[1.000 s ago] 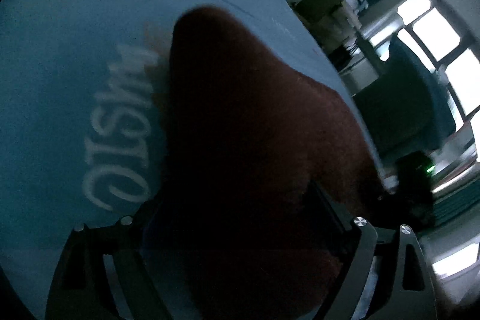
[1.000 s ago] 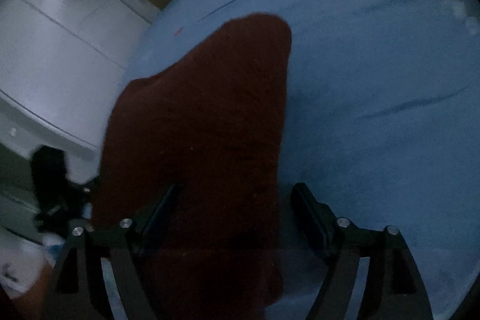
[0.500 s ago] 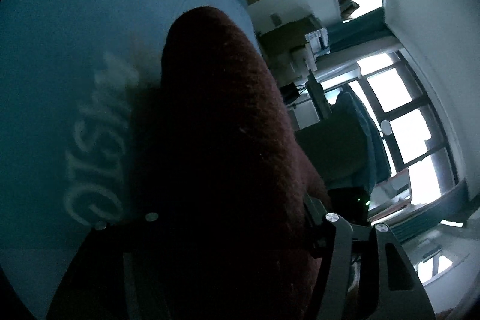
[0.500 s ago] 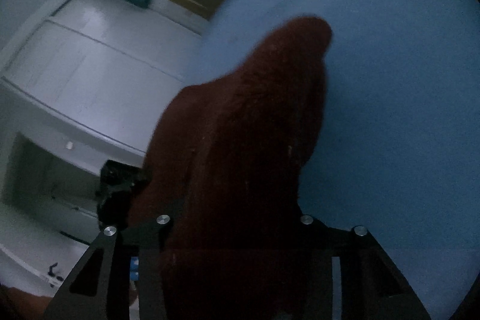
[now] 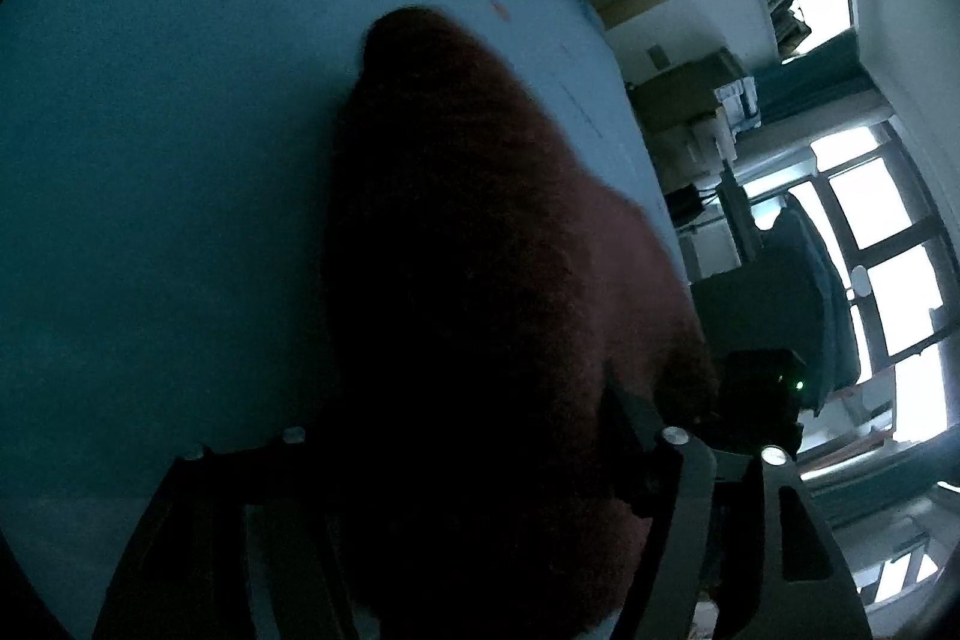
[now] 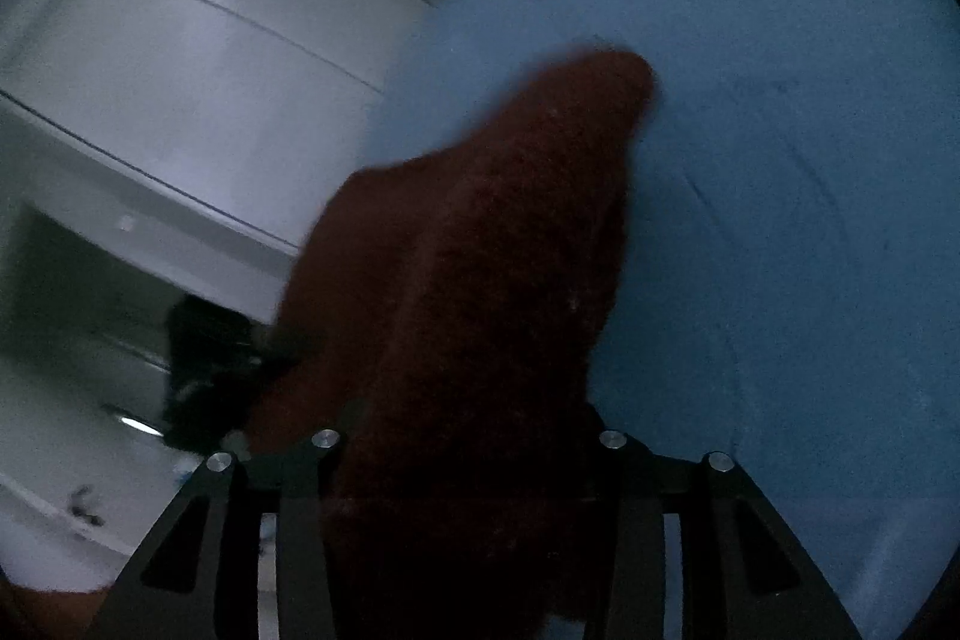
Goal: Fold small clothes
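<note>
Left wrist view: dark red fuzzy cloth [image 5: 480, 280] fills the middle, running from between the left gripper [image 5: 468, 436] fingers up to a rounded tip over the blue sheet [image 5: 168, 160]. Cloth sits btwn both fingers; right-hand finger [image 5: 630, 418] shows beside the cloth, the other is lost in shadow under it. Jaws are opening w/ the cloth still between them; pads seem pressed into the fabric, so it reads as held. Small pink mark on the sheet near the tip. Beyond the sheet's edge on the right: bright windows [image 5: 870, 208], a dark chair [image 5: 804, 304], a black device w/ a green light [image 5: 762, 394], cardboard boxes [image 5: 690, 88].

Right wrist view: same red cloth [image 6: 480, 280] rises from the right gripper [image 6: 468, 436], bunched and draped, its narrow end pointing up and right over the blue sheet [image 6: 780, 160]. Fabric fills the gap btwn the fingers and hides the pads; jaws are opening w/ cloth between them, and it looks gripped. Left half of the view shows a white cabinet [image 6: 180, 70] and something dark [image 6: 204, 364] low down, too blurred to name. Picture is dim and a bit smeared.
</note>
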A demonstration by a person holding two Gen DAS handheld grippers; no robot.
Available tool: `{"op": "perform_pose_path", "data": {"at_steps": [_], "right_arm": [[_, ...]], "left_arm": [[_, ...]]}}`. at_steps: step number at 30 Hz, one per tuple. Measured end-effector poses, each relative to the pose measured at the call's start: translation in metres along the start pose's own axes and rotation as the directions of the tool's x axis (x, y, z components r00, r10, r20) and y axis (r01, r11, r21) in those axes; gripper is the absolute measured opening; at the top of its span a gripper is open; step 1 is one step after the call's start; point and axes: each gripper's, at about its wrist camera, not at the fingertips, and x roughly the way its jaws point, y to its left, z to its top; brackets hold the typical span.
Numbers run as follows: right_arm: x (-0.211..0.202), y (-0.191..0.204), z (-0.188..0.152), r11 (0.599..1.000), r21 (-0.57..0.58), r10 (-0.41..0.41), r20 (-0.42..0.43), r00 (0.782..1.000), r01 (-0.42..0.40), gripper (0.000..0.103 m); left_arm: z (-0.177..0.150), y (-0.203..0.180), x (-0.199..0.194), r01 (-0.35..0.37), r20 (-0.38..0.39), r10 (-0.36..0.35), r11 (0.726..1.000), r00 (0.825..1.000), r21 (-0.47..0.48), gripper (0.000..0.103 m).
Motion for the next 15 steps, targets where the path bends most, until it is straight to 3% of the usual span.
{"op": "perform_pose_path", "data": {"at_steps": [3,7,12,15], "right_arm": [[-0.007,0.000,-0.005,0.999,-0.019,-0.033,-0.008,0.999,0.033,0.055],[-0.028,0.013,-0.004,0.990,-0.096,-0.101,-0.005,0.995,0.100,0.056],[-0.046,0.019,-0.014,0.972,-0.159,-0.173,0.015,0.985,0.173,0.057],[-0.055,-0.013,-0.019,0.970,-0.131,-0.203,0.023,0.979,0.204,0.057]], "left_arm": [[-0.006,-0.006,-0.008,-0.006,0.014,0.005,1.000,1.000,0.026,0.067],[-0.019,-0.033,-0.012,-0.087,0.031,0.084,0.988,0.996,0.130,0.067],[-0.069,-0.058,-0.018,-0.201,0.063,0.192,0.944,0.979,0.262,0.067],[-0.091,-0.060,-0.004,-0.267,0.082,0.254,0.918,0.964,0.292,0.069]]}}
